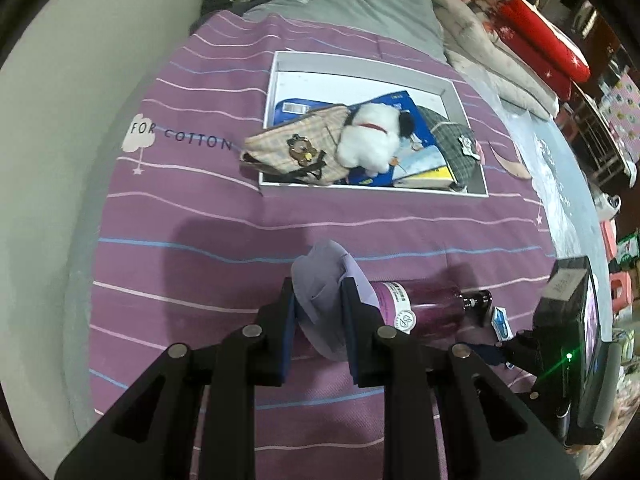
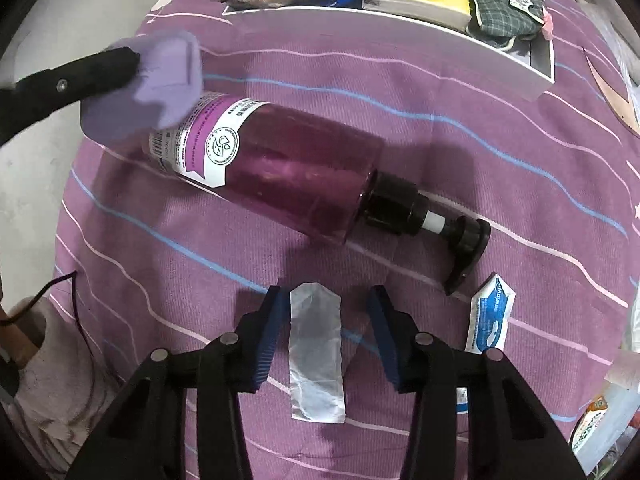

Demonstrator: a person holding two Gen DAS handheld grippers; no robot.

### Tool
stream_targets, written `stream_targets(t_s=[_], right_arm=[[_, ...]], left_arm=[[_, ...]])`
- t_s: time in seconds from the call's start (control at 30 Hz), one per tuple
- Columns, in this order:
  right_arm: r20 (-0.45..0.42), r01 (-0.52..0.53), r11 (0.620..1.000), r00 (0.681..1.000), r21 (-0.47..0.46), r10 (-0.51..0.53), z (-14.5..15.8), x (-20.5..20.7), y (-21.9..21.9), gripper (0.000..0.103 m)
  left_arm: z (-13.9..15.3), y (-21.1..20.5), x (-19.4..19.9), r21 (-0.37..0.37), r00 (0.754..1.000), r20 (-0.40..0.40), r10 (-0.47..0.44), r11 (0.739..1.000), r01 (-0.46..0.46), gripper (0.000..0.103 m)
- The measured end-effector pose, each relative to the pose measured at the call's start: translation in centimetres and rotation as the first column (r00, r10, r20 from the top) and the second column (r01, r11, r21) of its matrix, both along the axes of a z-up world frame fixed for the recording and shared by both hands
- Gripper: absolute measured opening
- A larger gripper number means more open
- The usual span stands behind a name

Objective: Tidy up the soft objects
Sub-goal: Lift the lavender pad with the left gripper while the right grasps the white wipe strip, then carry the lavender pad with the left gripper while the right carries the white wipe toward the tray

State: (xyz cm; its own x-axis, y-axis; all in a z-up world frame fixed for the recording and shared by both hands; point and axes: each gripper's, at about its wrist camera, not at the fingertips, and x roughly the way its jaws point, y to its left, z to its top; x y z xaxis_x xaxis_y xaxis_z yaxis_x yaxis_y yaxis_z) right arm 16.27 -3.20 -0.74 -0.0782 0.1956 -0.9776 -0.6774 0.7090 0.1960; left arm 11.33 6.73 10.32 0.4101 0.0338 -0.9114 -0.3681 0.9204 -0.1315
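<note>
Left gripper [image 1: 319,312]: clamped on a lilac cloth [image 1: 326,300], held just above the striped sheet [image 1: 200,264], beside the base of a purple pump bottle [image 2: 276,160] lying on its side. Right gripper [image 2: 328,320]: jaws partly apart, pointing steeply down, astride a clear wrapper [image 2: 317,356] flat on the sheet; left pad at its edge, right pad clear of it, no grip. Small blue-and-white sachet [image 2: 490,316] just right of it, near the pump head. Farther back, white tray [image 1: 272,92] holding a plaid pouch [image 1: 296,146], white plush [image 1: 370,138], books and a checked green pouch [image 2: 500,12].
</note>
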Motion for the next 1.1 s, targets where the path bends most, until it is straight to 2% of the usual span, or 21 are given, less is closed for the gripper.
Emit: stream_targets(t_s=[0.1,0.27,0.4,0.5,0.57,0.73,0.93,1.1], right_arm=[[0.017,0.025,0.999,1.000,-0.024,-0.024,0.1,0.1,-0.6,0.020],[0.047,0.049,0.998,0.998,0.025,-0.050,1.2,0.6,-1.5,0.014],[0.073,0.036,0.975,0.996,0.218,-0.053,4.8,1.5,-3.6,0.014],[0.076,0.044,0.935,0.994,0.351,-0.076,6.9,2.0,-4.4,0.014],[0.072,0.065,0.913,0.992,0.404,-0.103,7.9,2.4,-4.8,0.014],[0.063,0.145,0.887,0.979,0.439,-0.191,8.7,3.9,-5.3,0.014],[0.044,0.196,0.891,0.971,0.410,-0.234,7.5,3.3,-3.2,0.014],[0.017,0.254,0.875,0.958,0.412,-0.286,7.0,3.6,-3.7,0.014]], left_arm=[[0.0,0.2,-0.1,-0.006,1.000,0.004,0.004,1.000,-0.004,0.023],[0.0,0.3,-0.1,-0.012,1.000,0.014,-0.007,1.000,0.007,0.024],[0.1,0.6,0.0,-0.020,0.999,0.036,0.014,1.000,-0.013,0.024],[0.2,0.6,0.1,-0.019,0.999,0.045,0.017,1.000,-0.016,0.024],[0.3,0.5,0.1,-0.020,0.998,0.054,0.013,1.000,-0.012,0.024],[0.6,-0.1,0.4,-0.034,0.997,0.071,-0.009,0.999,0.012,0.024],[0.5,-0.9,1.0,-0.033,0.996,0.077,-0.038,0.999,0.041,0.024],[0.4,-1.4,1.4,-0.034,0.995,0.087,-0.052,0.998,0.055,0.024]])
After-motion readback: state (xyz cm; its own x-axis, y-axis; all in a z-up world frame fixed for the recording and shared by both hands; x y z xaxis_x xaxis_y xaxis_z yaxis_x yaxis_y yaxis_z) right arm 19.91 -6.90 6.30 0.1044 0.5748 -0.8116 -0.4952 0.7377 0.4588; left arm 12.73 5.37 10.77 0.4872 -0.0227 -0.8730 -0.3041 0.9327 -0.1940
